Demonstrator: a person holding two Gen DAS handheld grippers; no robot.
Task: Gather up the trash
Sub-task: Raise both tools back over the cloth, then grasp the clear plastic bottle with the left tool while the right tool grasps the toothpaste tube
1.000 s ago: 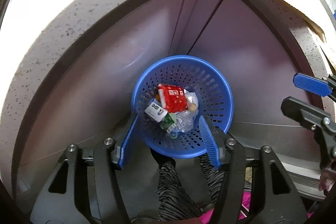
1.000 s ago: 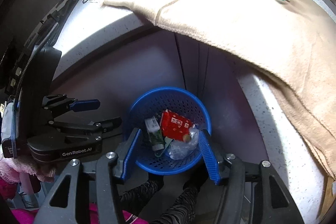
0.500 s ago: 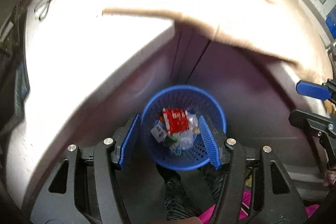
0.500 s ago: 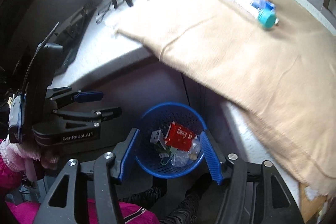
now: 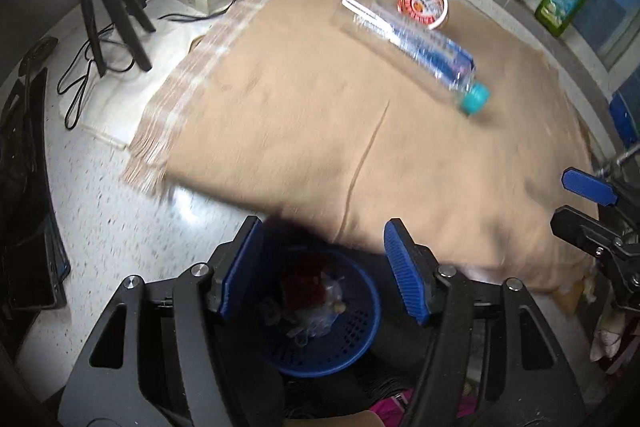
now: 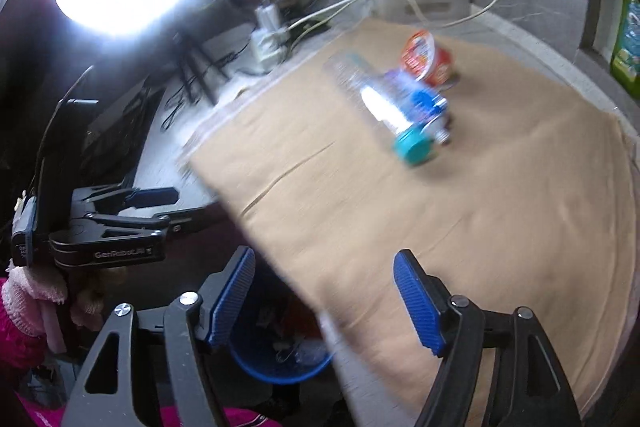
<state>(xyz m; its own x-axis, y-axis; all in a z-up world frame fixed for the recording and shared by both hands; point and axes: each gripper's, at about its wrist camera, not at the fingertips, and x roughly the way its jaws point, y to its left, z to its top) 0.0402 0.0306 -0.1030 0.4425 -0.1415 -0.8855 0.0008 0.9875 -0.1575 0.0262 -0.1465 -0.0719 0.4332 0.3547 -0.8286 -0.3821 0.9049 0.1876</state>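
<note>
Trash left to collect, a clear plastic water bottle (image 5: 416, 45) with teal cap and a red paper cup (image 5: 423, 5), lies upper right on the cloth-covered desk (image 5: 100, 195). Both look light and crushable; grip the bottle mid-body. Left gripper (image 5: 324, 271) and right gripper (image 6: 324, 301) fingers are opening, empty.

Tan cloth (image 5: 320, 131); clear bottle (image 5: 416, 45), teal cap; red-white cup (image 5: 423, 4); blue perforated basket (image 5: 348, 339); speckled white counter (image 5: 116, 227).

Matt cloth (image 5: 304, 131) — perforated plastic basket (image 5: 352, 339)
</note>
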